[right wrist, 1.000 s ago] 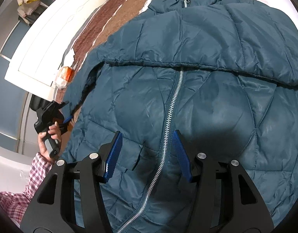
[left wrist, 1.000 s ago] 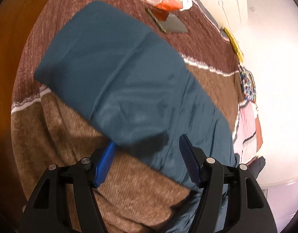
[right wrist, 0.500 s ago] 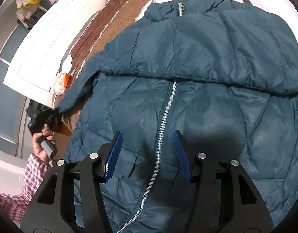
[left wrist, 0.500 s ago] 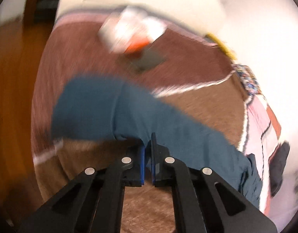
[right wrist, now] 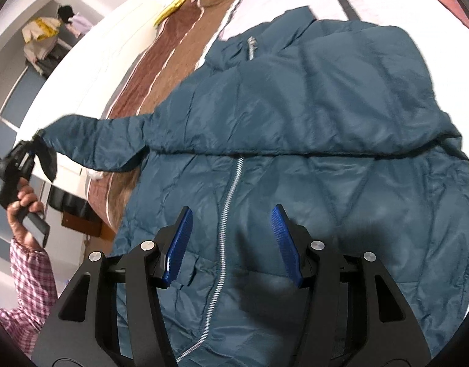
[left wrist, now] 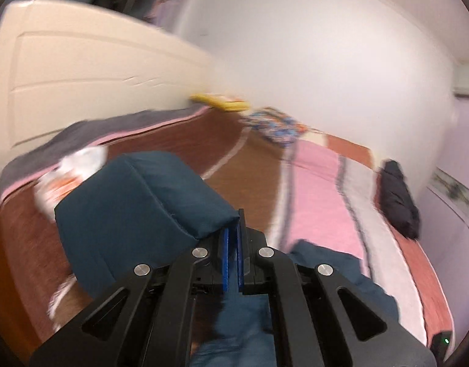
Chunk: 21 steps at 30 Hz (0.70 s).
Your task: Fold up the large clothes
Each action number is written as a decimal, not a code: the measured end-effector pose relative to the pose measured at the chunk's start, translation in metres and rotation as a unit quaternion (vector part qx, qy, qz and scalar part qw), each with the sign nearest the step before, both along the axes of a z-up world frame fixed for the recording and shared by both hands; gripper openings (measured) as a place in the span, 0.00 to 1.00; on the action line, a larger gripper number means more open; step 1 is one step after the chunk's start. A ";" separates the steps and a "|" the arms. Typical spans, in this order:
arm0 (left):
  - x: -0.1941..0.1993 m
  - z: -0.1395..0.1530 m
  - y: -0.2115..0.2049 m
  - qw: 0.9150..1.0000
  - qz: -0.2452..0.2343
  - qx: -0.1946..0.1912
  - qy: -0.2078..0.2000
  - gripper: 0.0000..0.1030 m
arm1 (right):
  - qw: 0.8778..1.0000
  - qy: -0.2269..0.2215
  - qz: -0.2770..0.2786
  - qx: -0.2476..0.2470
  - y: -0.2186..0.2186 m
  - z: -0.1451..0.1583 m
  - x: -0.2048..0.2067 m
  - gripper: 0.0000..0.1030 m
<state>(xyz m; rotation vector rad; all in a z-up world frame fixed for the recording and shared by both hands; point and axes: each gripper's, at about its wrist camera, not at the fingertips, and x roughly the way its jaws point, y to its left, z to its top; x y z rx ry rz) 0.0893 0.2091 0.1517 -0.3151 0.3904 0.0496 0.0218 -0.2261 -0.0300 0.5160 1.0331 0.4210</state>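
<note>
Pinching the cuff end of the sleeve [left wrist: 142, 202], our left hand-held gripper [left wrist: 233, 246] has its blue pads pressed together on the fabric and holds the sleeve lifted off the bed [left wrist: 314, 177]. The teal puffer jacket [right wrist: 311, 128] lies front-up and zipped on the striped brown and pink blanket [right wrist: 179, 46], collar pointing away from us, the zipper [right wrist: 228, 202] running down its middle. Seen from the right wrist, the raised sleeve [right wrist: 94, 140] stretches out to the side from the shoulder to the left hand-held gripper [right wrist: 19, 159].

Our right hand-held gripper [right wrist: 231, 238] hangs just above the lower chest with its jaws spread wide, either side of the zipper, holding nothing.

We judge the jacket to be light and springy: the padded, quilted shell looks slick and full of air, so a fold will probably puff back up unless it is pressed flat. The cuff is a sound place to hold, since it is a firm stitched edge that will not slide out of the pads. For the body, we would take the hem or the side seam rather than a smooth panel, where the slippery fabric could slip free.
</note>
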 end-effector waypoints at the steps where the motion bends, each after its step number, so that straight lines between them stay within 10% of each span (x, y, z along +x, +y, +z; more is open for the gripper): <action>1: 0.003 0.005 -0.016 1.000 -0.023 0.005 -0.003 0.03 | 1.000 -0.002 -0.005 0.002 -0.005 0.000 -0.001 0.53; 9: 0.023 -0.017 -0.146 0.981 -0.188 0.040 0.029 0.03 | 0.998 -0.013 -0.062 0.017 -0.056 -0.001 -0.007 0.53; 19: 0.047 -0.152 -0.265 0.933 -0.290 0.109 0.182 0.04 | 0.994 -0.005 -0.101 0.032 -0.095 -0.016 -0.014 0.53; 21: 0.045 -0.173 -0.265 0.925 -0.298 0.104 0.210 0.29 | 0.994 -0.005 -0.100 0.031 -0.096 -0.017 -0.014 0.53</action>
